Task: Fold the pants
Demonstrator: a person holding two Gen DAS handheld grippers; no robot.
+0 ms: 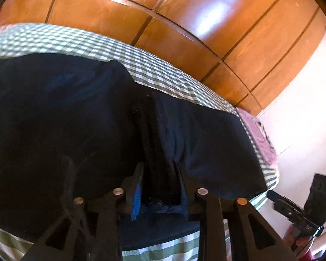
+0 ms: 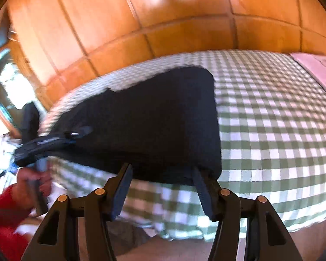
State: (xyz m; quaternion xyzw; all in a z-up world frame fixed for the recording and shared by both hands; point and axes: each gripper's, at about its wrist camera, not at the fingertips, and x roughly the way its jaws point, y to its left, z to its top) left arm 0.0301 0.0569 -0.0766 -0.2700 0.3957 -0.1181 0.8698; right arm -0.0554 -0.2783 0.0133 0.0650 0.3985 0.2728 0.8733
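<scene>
Right now the navy pants (image 2: pixel 145 117) lie part-folded on the green-checked bedspread (image 2: pixel 271 130). The left gripper (image 1: pixel 160 187) is clenched on a bunched hem edge, while the right gripper (image 2: pixel 160 187) stands released at the near edge, gripping nothing. I judge that tugging with one side pinned could skew the fold or drag cloth off the bed.

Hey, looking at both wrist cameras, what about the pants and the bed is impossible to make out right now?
- Left wrist view: the pants are near-black, so folds and layer count are unreadable; the left tool covers the pinched part.
- Right wrist view: motion blur smears the pants' far edge and the checked bedcover.
- The purple item is cut off by the frame edge; unidentifiable.
</scene>
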